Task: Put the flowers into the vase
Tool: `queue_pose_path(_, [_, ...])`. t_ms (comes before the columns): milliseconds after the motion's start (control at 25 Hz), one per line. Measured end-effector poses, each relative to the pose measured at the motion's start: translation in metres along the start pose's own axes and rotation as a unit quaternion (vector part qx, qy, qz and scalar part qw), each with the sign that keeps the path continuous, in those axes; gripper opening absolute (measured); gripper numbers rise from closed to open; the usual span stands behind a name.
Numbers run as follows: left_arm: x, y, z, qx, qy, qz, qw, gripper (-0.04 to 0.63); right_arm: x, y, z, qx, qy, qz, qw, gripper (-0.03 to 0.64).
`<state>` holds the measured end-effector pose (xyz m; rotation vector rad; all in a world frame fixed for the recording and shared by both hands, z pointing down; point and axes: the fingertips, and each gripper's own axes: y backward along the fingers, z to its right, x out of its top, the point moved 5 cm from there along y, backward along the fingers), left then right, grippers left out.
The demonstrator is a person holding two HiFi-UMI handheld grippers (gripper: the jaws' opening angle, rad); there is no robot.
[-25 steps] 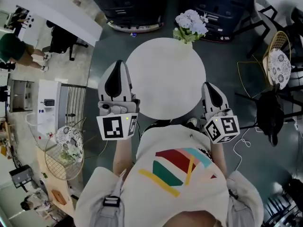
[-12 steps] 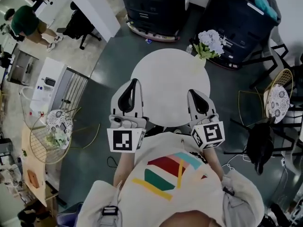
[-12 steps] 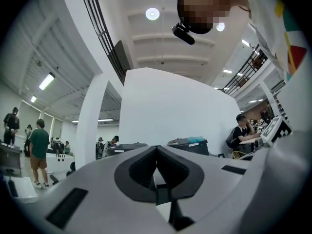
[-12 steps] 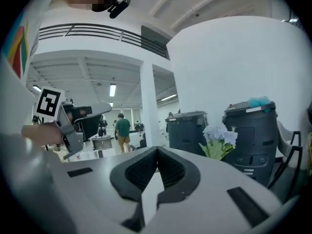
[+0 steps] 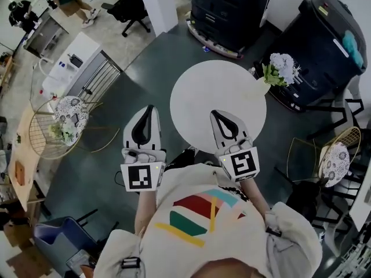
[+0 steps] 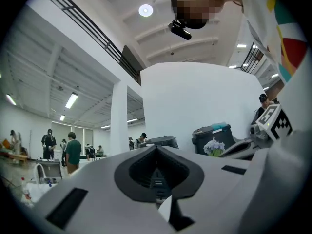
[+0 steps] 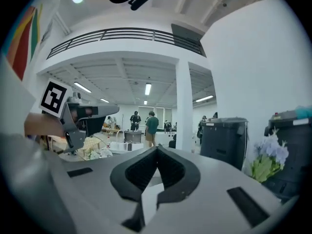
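**STATUS: BOTH GRIPPERS SHIFTED, SHUT, EMPTY**

1. Change vs. prev. frames. In the head view the room is seen rotated. The round table (image 5: 203, 91) and the flowers (image 5: 282, 67) are displaced to the right. The left gripper (image 5: 150, 108), prev. over the table's left rim, is now held off the table, above the floor (image 5: 145, 74). The right gripper (image 5: 214, 113), prev. beyond the right rim, is now held over the near rim.

2. Meaning for task. No approach to the flowers is indicated. Both grippers are kept well apart from them, w/ the bare table top between.

3. Task items. The flowers are found upright at the table's far-right rim, in front of a dark bin (image 5: 324, 33). A pale vessel under the stems, prob. the vase (image 5: 261, 87), is hardly told from the white top. If it is the vase, the flowers are already lodged as required. What put them there cannot be determined.

4. Gripper state.
   - Left gripper view: jaws are closed tip to tip, w/ nothing between them.
   - Right gripper view: jaws are likewise closed, and nothing is held or touched.
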<state>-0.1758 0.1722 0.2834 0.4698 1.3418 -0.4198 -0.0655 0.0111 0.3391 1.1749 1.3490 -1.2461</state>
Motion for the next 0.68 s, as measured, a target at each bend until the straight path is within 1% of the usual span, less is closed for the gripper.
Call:
queue_pose_path(40, [-0.002, 0.004, -0.006, 0.010, -0.006, -0.005, 0.9999, 0.008, 0.005, 0.002, 0.004, -0.011, 0.021, 0.003, 1.000, 0.009])
queue_pose_path(120, [-0.004, 0.006, -0.018, 0.021, -0.013, -0.010, 0.9996, 0.008, 0.015, 0.010, 0.023, -0.052, 0.052, 0.010, 0.997, 0.009])
queue_pose_path(240, [-0.001, -0.007, -0.024, 0.020, -0.017, -0.002, 0.9997, 0.008, 0.023, 0.037, 0.059, -0.113, 0.060, 0.017, 0.992, 0.009])
queue_pose_path(360, [0.004, -0.030, -0.012, -0.001, -0.040, 0.005, 0.9992, 0.008, 0.013, 0.070, 0.077, -0.157, 0.058, -0.003, 0.986, 0.009])
queue_pose_path(520, [0.004, -0.060, 0.008, -0.041, -0.014, 0.014, 0.9990, 0.008, -0.007, 0.099, 0.077, -0.183, 0.040, -0.030, 0.982, 0.009])
queue_pose_path(680, [0.008, -0.084, 0.029, -0.067, -0.011, 0.023, 0.9974, 0.008, -0.013, 0.122, 0.095, -0.228, 0.028, -0.037, 0.972, 0.009])
